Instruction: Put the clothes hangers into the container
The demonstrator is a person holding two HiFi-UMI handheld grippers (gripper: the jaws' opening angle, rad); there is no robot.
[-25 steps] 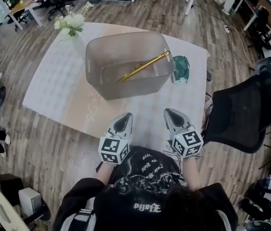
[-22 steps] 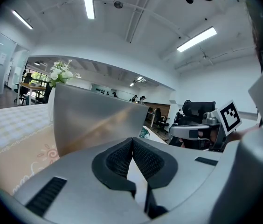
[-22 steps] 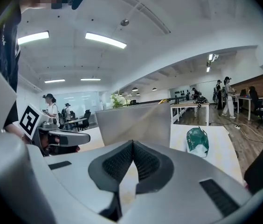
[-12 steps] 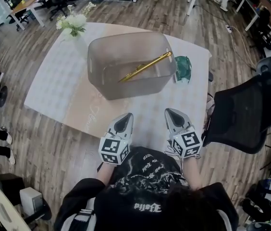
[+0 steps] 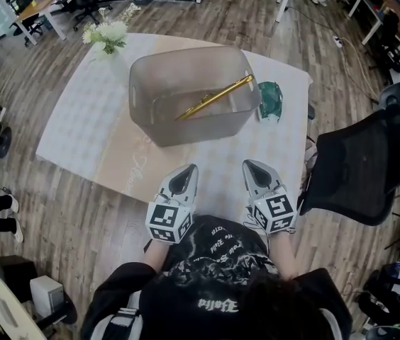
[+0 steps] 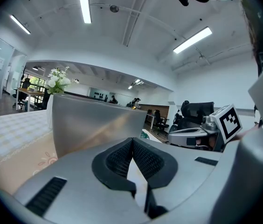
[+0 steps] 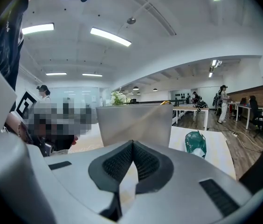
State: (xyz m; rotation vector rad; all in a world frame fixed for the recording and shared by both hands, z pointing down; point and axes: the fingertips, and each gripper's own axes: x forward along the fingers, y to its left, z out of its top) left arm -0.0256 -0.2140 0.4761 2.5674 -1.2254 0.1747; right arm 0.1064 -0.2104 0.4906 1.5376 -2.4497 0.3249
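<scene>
Hanger: gold hanger [image 5: 213,98] slants inside the container [image 5: 186,125], its tip on the 2 o'clock rim.
Around: flowers [image 5: 106,35] at 10 o'clock, green object [image 5: 269,101] at 3, chair [image 5: 359,165] beyond the table [image 5: 79,119] edge at 4.
Grippers: left gripper [image 5: 184,172] and right gripper [image 5: 252,167] at 6 o'clock, jaws closed on nothing, bare tabletop ahead.

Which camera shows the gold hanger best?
The head view looks down into the container onto the whole gold hanger. The right gripper view catches only its tip above the rim; the left gripper view, a faint streak through the wall.

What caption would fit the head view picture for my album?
The left gripper and right gripper, both shut, face the grey container holding a gold hanger.
</scene>
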